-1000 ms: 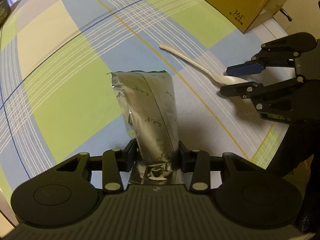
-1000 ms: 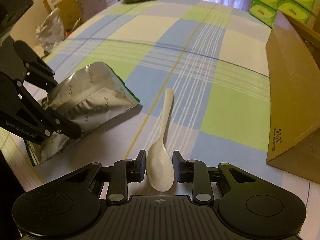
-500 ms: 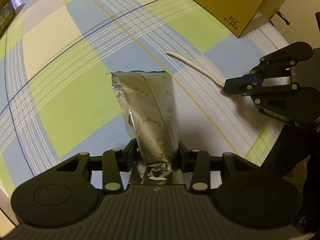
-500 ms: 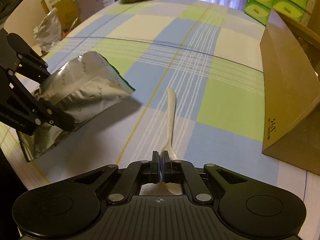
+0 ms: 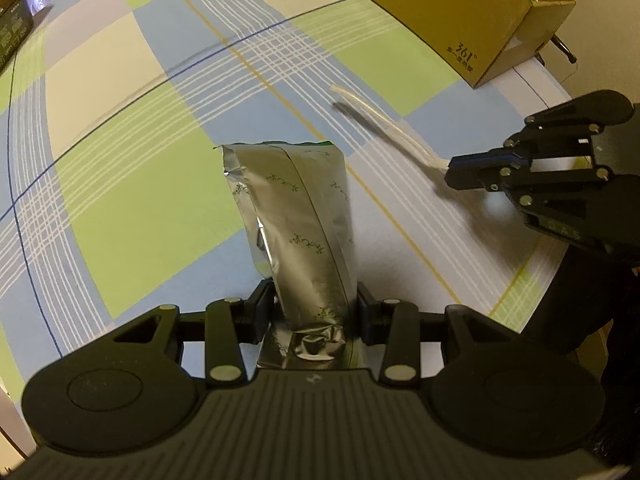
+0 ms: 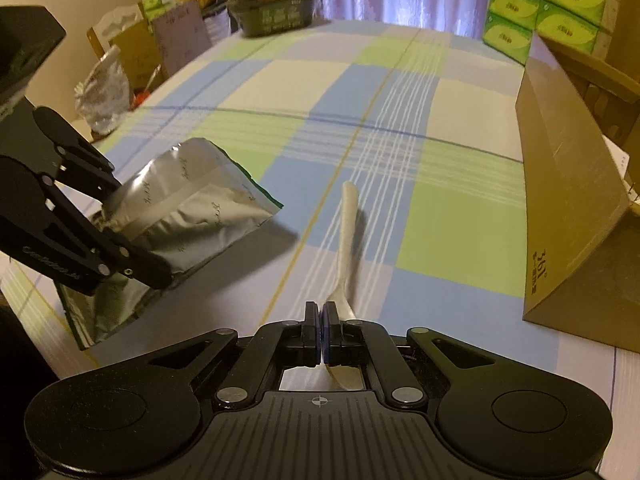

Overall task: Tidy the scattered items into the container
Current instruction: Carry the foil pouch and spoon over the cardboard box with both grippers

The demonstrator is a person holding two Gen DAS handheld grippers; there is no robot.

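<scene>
- Silver foil pouch (image 5: pixel 298 224) sits clamped near its crumpled bottom end in the left gripper (image 5: pixel 316 312), jaws narrowed against both sides; its far end sticks out free above the tablecloth (image 5: pixel 120 200), near the table's front edge.
- Foil like this looks light, thin and crinkly, so it should dent rather than resist. A hold across the flat body, close to the sealed end as it is now, seems safest; a hard squeeze could crease or split a seam.
- White plastic spoon (image 6: pixel 347 240) is pinched at its bowl end by the right gripper (image 6: pixel 321 334), jaws nearly touching, with the handle pointing away over the plaid cloth. A shadow lies beside the handle, so it appears lifted clear.
- Judging by its look, the spoon is stiff, light and smooth, and held by the curved bowl it could pivot or slip; steady, level carrying would suit it.
- Brown cardboard box (image 6: pixel 576 216), presumably the container, stands toward the right edge of the table, well apart from both items.
- Green tissue packs (image 6: pixel 544 4) and a dark carton (image 6: pixel 276 0) sit at the far edge.
</scene>
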